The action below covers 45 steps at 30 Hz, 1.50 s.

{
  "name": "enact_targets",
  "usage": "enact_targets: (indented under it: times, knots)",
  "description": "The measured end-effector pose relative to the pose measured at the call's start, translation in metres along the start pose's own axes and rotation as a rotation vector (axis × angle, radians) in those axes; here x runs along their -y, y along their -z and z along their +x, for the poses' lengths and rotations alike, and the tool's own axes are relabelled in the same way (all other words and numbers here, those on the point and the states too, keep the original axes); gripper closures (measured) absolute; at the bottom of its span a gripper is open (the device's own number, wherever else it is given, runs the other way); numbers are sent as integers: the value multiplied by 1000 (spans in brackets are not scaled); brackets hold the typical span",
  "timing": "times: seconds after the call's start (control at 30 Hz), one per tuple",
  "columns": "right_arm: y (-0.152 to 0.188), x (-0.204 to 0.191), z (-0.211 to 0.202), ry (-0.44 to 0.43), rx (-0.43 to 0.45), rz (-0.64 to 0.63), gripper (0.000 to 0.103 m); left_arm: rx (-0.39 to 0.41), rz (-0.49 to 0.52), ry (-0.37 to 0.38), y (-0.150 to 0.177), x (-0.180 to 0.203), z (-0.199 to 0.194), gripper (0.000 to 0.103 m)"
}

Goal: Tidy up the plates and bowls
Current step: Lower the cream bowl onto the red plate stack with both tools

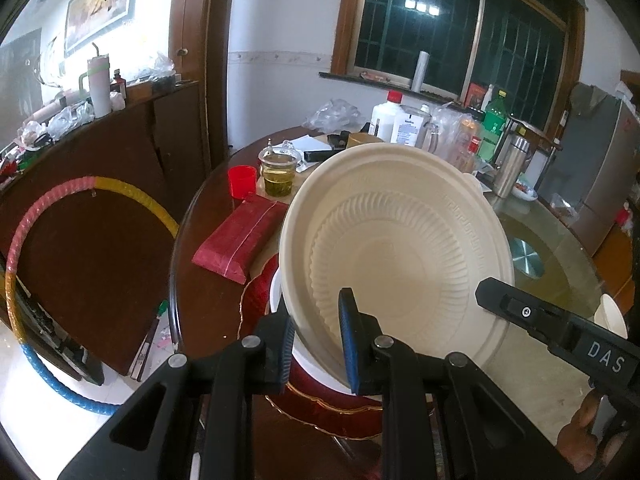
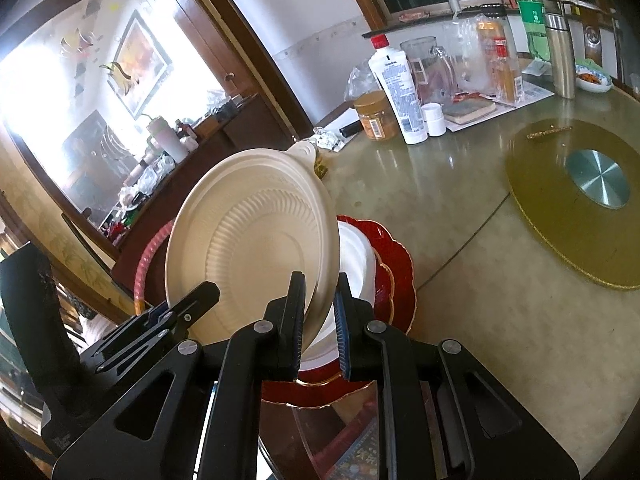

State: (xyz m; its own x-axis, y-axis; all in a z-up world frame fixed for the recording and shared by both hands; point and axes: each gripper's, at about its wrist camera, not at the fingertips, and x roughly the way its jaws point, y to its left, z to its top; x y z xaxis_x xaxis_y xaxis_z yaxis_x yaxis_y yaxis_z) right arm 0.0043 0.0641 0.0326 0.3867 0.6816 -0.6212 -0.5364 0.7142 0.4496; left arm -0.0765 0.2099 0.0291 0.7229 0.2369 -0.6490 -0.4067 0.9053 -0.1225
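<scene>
Cream plate (image 1: 396, 240) hangs tilted above the white bowl (image 2: 356, 256) and red plate (image 2: 396, 276) near the bench's (image 2: 460, 216) front edge, both the left hand-held gripper (image 1: 316, 344) and right hand-held gripper (image 2: 320, 316) pinching its rim; uneven lowering could tip the stack

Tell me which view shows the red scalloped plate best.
Right wrist view: the red scalloped plate shows its gold-edged rim beside the white dishes. In the left wrist view, the cream plate hides most of it.
</scene>
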Motion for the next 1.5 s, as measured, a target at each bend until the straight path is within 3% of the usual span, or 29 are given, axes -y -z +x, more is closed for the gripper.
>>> enact_targets:
  times: [0.47, 0.8, 1.07, 1.5]
  knots:
    - [0, 4, 5, -7, -48, 28, 89, -19, 13, 3, 2, 0, 0, 83]
    - [-11, 0, -5, -45, -73, 46, 89, -86, 0, 84, -10, -10, -2, 83]
    - [-11, 11, 14, -85, -139, 100, 89, -216, -66, 140, -8, -23, 22, 83]
    - [-11, 22, 29, -85, -179, 145, 89, -249, -71, 139, -6, -24, 30, 83]
